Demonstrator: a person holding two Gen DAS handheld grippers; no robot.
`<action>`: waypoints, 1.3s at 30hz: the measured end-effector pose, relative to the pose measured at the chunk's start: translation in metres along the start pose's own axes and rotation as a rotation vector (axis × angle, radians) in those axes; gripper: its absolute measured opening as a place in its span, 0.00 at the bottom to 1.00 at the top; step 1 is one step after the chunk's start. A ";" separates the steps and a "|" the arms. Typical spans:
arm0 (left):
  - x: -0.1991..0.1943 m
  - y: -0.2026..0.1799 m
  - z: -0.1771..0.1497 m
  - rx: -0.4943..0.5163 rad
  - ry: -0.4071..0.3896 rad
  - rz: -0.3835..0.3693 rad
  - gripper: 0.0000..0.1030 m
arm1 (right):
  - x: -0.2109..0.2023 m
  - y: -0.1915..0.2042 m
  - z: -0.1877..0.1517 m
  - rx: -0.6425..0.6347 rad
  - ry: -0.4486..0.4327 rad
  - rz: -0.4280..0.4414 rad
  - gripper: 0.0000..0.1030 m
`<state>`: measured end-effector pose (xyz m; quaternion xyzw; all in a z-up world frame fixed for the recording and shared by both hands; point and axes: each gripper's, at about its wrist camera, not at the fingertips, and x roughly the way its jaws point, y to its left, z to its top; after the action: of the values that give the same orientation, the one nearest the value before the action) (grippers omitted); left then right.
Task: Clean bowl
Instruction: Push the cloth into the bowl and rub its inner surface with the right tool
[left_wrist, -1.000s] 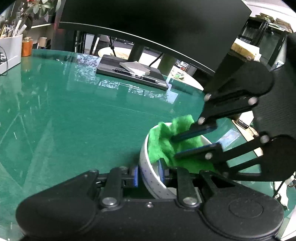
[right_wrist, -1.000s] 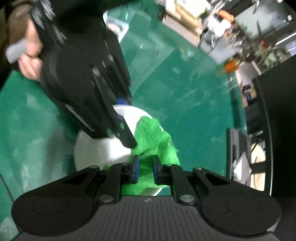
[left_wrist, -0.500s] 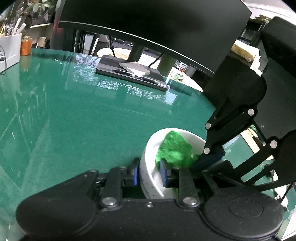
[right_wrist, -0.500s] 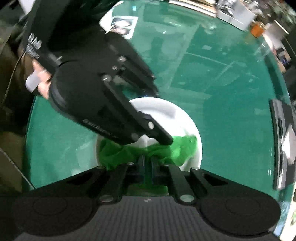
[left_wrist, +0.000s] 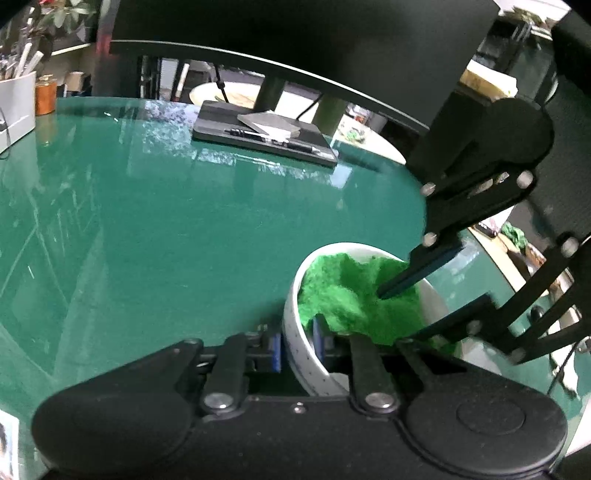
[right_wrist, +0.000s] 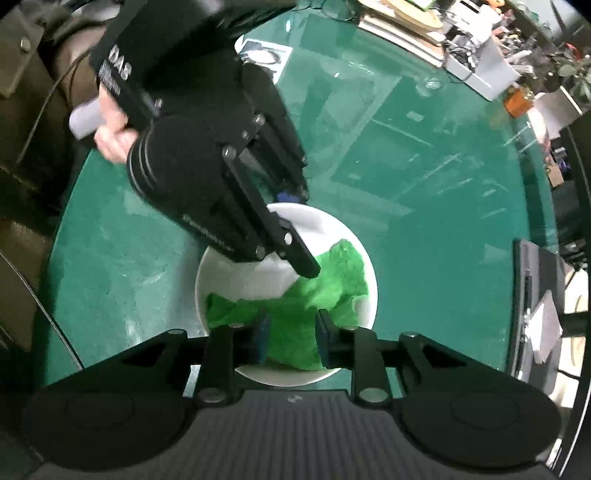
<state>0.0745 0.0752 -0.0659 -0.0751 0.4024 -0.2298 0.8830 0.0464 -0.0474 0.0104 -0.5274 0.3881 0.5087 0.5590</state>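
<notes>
The left gripper (left_wrist: 297, 345) is clamping the white bowl's (right_wrist: 364, 306) rim on the green table (left_wrist: 184, 229); the right gripper (right_wrist: 290, 338), jaws parted, is straddling the green cloth (right_wrist: 314, 291) inside; a loose cloth risks slipping, leaving patches unwiped.

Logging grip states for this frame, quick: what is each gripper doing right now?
Left gripper: shut on the white bowl, clamping its rim.
Right gripper: open, fingers spread over the green cloth in the bowl.

bowl (right_wrist: 354, 240): white | cloth (right_wrist: 295, 310): bright green | table (left_wrist: 184, 229): dark green, glossy
</notes>
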 end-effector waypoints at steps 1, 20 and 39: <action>0.000 0.000 0.001 0.004 0.004 0.001 0.16 | 0.001 0.000 0.000 -0.001 -0.001 0.005 0.30; 0.002 -0.003 0.004 0.026 0.018 0.033 0.18 | 0.004 -0.008 0.008 -0.027 0.022 -0.096 0.00; 0.003 0.000 0.006 0.027 0.020 0.025 0.18 | 0.004 0.009 -0.006 -0.107 -0.107 0.003 0.58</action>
<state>0.0800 0.0735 -0.0638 -0.0558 0.4091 -0.2249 0.8826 0.0394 -0.0534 0.0041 -0.5280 0.3308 0.5569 0.5493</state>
